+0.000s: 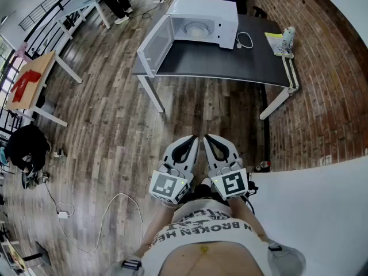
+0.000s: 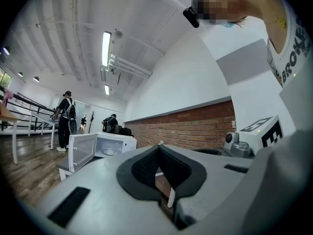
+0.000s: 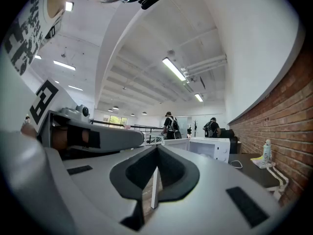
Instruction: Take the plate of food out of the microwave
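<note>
Both closed and empty, the left tool [image 1: 192, 139] and right tool [image 1: 208, 138] should near the open microwave [image 1: 221, 11], then part for its plate [image 1: 195, 31].

- The microwave [image 1: 202, 17], a white box, stands upright toward the back left of a dark table [image 1: 230, 62], well ahead of me, its open front turned my way.
- Its door [image 1: 154, 43] is swung wide to the left and hangs out past the table's left edge; the pane in it is see-through.
- The plate of food [image 1: 195, 31] lies flat inside the lit white cavity, a pale round shape near the middle. It is too small for me to tell what the food is.
- In my left gripper view the microwave [image 2: 105, 148] shows its door open; in my right gripper view the microwave [image 3: 211, 146] sits small and far off.
</note>
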{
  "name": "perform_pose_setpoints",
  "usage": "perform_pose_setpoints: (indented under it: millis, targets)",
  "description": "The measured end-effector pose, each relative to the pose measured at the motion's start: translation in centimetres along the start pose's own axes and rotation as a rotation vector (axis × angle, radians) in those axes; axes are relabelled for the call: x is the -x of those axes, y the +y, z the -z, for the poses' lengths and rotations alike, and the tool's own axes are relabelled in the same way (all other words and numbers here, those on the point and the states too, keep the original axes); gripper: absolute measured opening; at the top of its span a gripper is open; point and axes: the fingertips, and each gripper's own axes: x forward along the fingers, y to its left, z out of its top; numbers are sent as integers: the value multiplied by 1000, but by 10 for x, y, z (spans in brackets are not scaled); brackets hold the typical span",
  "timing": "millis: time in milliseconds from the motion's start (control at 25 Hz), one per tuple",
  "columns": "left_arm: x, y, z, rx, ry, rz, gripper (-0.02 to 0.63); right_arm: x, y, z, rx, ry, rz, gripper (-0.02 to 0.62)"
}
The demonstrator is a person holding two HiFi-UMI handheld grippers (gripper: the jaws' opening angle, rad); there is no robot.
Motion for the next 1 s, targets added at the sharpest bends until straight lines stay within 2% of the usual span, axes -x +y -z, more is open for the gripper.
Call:
perform_pose_setpoints:
  millis: [120, 320, 560, 760, 1000]
  targets:
    - [-2, -3, 6, 19, 0, -2, 6, 6, -5, 1, 18, -3, 14, 8]
    - [-5, -6, 13, 57, 5, 0, 6, 10, -11, 6, -26, 5, 6, 8]
    - [-10, -11, 18, 57, 22, 7, 6, 13, -19, 10, -58, 9, 8, 8]
    - [-11, -5, 26, 81, 32, -13, 6, 6, -21, 15, -57, 33, -26, 8]
    - [-27, 13, 28, 106, 37, 8, 6, -15, -32, 20, -68, 46, -3, 8]
